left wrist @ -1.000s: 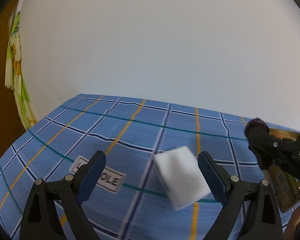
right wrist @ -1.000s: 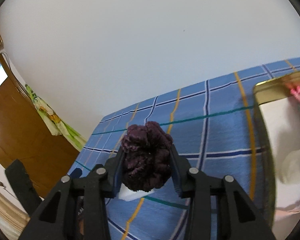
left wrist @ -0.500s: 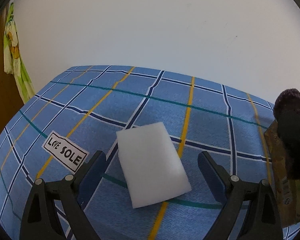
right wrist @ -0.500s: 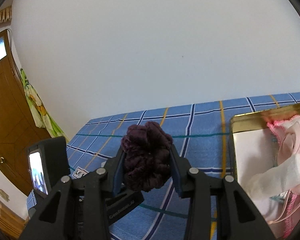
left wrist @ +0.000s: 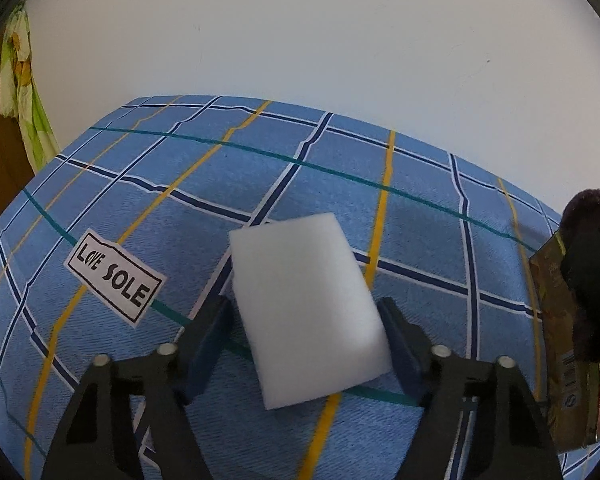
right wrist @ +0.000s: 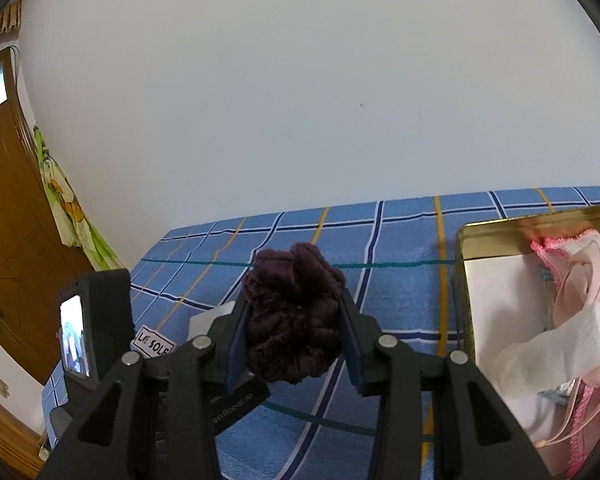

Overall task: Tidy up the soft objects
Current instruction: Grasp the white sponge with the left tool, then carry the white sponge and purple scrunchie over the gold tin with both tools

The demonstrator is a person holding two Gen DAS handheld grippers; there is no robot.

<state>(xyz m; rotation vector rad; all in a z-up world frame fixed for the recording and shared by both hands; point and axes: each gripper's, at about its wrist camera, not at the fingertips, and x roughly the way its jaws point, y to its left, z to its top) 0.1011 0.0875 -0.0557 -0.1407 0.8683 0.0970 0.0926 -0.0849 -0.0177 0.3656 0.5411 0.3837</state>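
— Gripping anything with the left gripper (left wrist: 302, 310)?

— Clamping the white foam block (left wrist: 304, 312) by its two long sides, blue pads (left wrist: 214, 336) pressing in from either flank. Hanging slightly tilted over the middle of the blue checked cloth (left wrist: 420, 240), near end toward the camera; impossible telling whether lifting clear of the cloth or touching it.

— And on the right?

— Squeezing a dark purple scrunchie (right wrist: 294, 320) tight in the right gripper (right wrist: 294, 332), bunching it up above and below the pads. Hovering over the cloth, just left of the gold tin (right wrist: 466, 280).

— Sitting where, that tin?

— Standing open toward the cloth's right edge. Holding pink lace-trimmed fabric (right wrist: 580, 276) against the far wall, with a white strip (right wrist: 560, 344) draping across it and out toward the near side.

— Showing anything else on the cloth?

— Lying flat near the left edge, a white label reading LOVE SOLE (left wrist: 116, 280), just beside the foam block's left side, apart from it.

— Seeing either tool from the other side?

— Catching the scrunchie at the right edge of the left wrist view, poking up above the tin's side. Showing the left tool's black body and small lit screen (right wrist: 74, 338) at the left of the right wrist view.

— Beyond the cloth?

— Backing onto a plain white wall (right wrist: 300, 100), with a brown wooden door (right wrist: 4, 240) and a green patterned cloth (right wrist: 68, 208) hanging at the left.
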